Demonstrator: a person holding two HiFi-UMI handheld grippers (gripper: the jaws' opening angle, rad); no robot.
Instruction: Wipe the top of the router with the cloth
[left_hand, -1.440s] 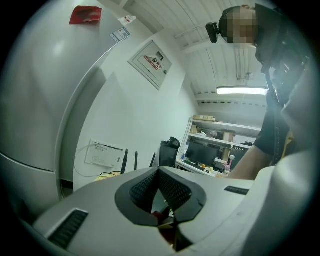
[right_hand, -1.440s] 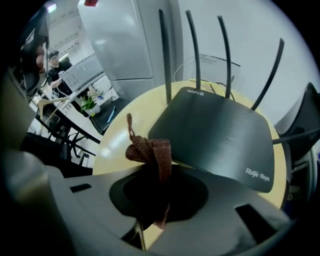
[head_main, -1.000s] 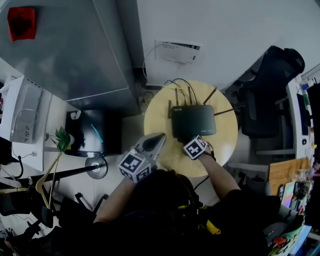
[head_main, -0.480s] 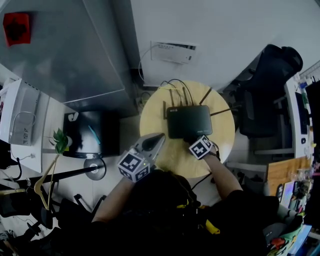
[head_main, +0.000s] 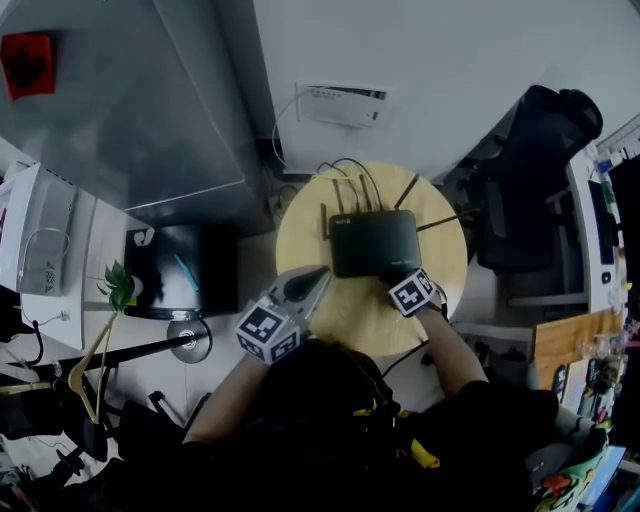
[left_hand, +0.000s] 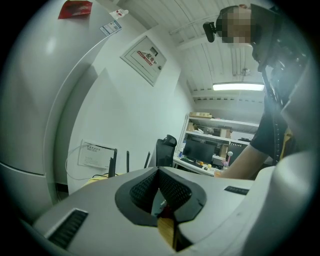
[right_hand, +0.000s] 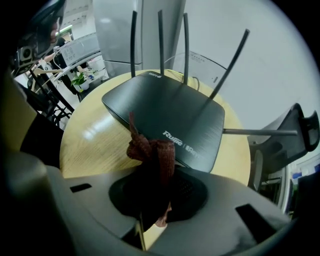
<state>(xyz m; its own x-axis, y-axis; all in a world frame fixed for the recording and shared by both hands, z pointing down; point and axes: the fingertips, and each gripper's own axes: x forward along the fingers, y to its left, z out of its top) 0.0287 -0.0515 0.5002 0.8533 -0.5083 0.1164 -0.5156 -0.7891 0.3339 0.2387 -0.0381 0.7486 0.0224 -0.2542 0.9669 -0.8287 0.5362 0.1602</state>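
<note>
Over the round table (head_main: 340, 312), right tongs (right_hand: 152, 210) pinch the cloth (right_hand: 152, 150) just beside the router (right_hand: 170, 112); left tongs (left_hand: 161, 197) closed.

Cloth (right_hand: 152, 150) lower end buried between right gripper (right_hand: 155, 197) jaws. Router (left_hand: 114, 161) body hidden behind left gripper (left_hand: 162, 200) (only antennas show).

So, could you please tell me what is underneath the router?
The router lies flat on a round, pale wooden table, which shows all around it. Whatever sits directly beneath its body, feet or anything else, is covered.
</note>
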